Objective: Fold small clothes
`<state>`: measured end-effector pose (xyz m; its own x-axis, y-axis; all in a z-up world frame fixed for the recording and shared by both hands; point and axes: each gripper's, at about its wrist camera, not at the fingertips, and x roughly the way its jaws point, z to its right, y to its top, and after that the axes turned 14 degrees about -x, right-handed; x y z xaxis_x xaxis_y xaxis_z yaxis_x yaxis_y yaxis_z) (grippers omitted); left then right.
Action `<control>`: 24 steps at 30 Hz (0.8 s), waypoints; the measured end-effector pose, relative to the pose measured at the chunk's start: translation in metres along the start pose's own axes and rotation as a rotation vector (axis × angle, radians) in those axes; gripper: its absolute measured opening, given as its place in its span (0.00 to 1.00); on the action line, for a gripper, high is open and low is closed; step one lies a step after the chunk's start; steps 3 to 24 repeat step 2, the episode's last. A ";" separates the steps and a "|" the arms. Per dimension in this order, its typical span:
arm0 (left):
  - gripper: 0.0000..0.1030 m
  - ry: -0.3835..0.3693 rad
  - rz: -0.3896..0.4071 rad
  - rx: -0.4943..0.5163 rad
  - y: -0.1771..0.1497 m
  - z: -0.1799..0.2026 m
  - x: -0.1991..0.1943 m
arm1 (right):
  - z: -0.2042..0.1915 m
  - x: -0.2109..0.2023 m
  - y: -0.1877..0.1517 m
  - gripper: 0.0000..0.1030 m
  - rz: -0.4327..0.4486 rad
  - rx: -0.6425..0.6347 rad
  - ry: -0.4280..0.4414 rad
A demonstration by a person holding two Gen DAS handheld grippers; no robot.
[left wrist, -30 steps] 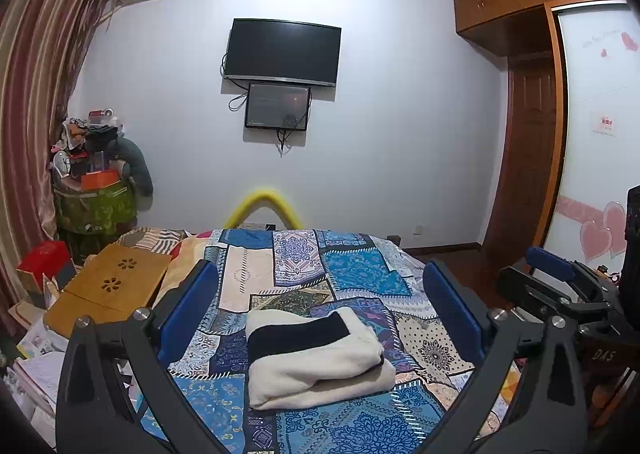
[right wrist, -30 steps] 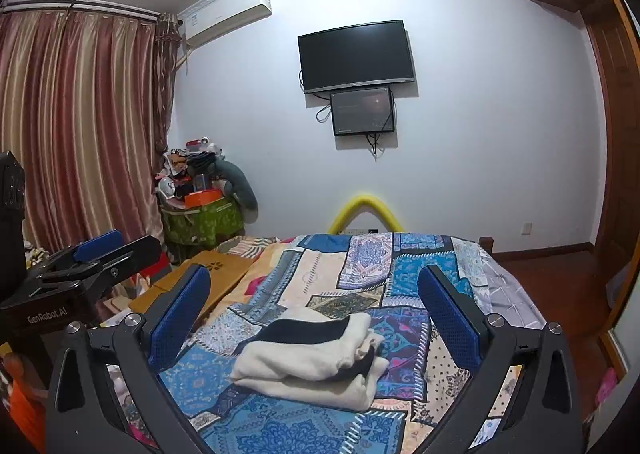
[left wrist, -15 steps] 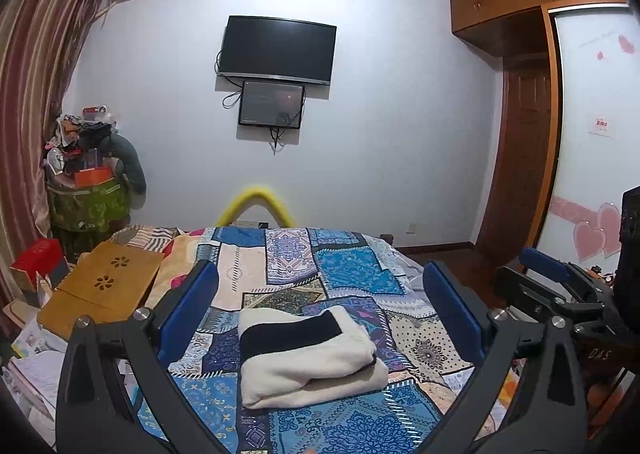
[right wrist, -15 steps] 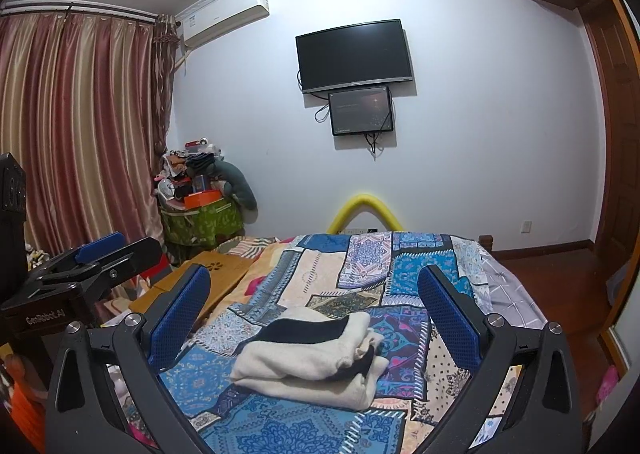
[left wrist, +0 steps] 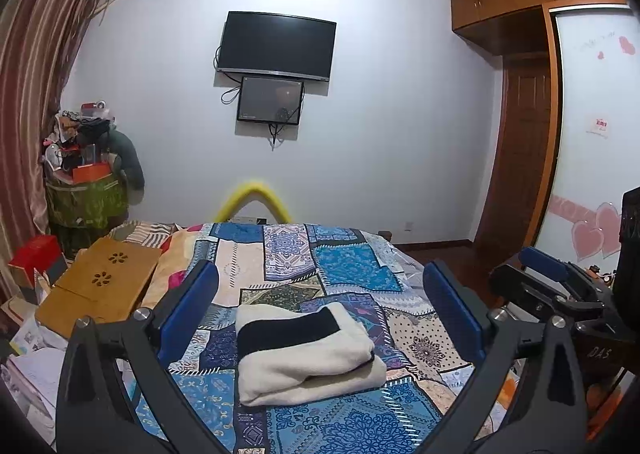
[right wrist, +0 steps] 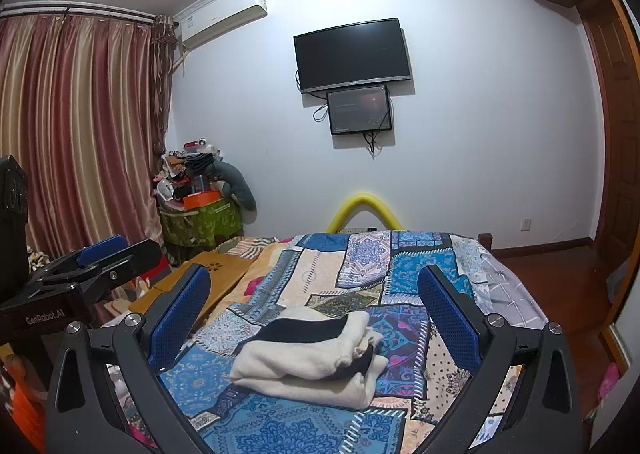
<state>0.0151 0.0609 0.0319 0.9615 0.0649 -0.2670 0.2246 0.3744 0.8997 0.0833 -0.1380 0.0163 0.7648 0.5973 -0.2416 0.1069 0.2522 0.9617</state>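
A cream garment with a black band (left wrist: 304,354) lies folded in a compact bundle on the patchwork bedspread (left wrist: 352,266). My left gripper (left wrist: 320,314) hovers open above and in front of it, blue pads wide apart, holding nothing. In the right wrist view the same folded bundle (right wrist: 312,358) rests between the open blue pads of my right gripper (right wrist: 316,314), which is also clear of the cloth. The right gripper (left wrist: 552,294) shows at the right edge of the left wrist view; the left gripper (right wrist: 100,262) shows at the left edge of the right wrist view.
A wooden lap desk (left wrist: 96,286) lies left of the bed, with papers and a red box (left wrist: 36,262) beside it. A cluttered green bin (right wrist: 200,218) stands by the curtains. A yellow foam arch (left wrist: 252,202) rises beyond the bed. A wardrobe and door stand right.
Both grippers stay open and nearly still; the left wrist view has drifted slightly, the wall shifting up and left. The folded garment has not moved.
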 end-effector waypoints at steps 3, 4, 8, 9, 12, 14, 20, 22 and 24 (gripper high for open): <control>1.00 0.002 -0.003 0.002 -0.001 0.000 0.001 | 0.000 0.000 0.000 1.00 -0.001 -0.001 0.000; 1.00 0.002 -0.003 0.002 -0.001 0.000 0.001 | 0.000 0.000 0.000 1.00 -0.001 -0.001 0.000; 1.00 0.002 -0.003 0.002 -0.001 0.000 0.001 | 0.000 0.000 0.000 1.00 -0.001 -0.001 0.000; 1.00 0.002 -0.003 0.002 -0.001 0.000 0.001 | 0.000 0.000 0.000 1.00 -0.001 -0.001 0.000; 1.00 0.002 -0.003 0.002 -0.001 0.000 0.001 | 0.000 0.000 0.000 1.00 -0.001 -0.001 0.000; 1.00 0.002 -0.003 0.002 -0.001 0.000 0.001 | 0.000 0.000 0.000 1.00 -0.001 -0.001 0.000; 1.00 0.002 -0.003 0.002 -0.001 0.000 0.001 | 0.000 0.000 0.000 1.00 -0.001 -0.001 0.000; 1.00 0.002 -0.003 0.002 -0.001 0.000 0.001 | 0.000 0.000 0.000 1.00 -0.001 -0.001 0.000; 1.00 0.002 -0.003 0.002 -0.001 0.000 0.001 | 0.000 0.000 0.000 1.00 -0.001 -0.001 0.000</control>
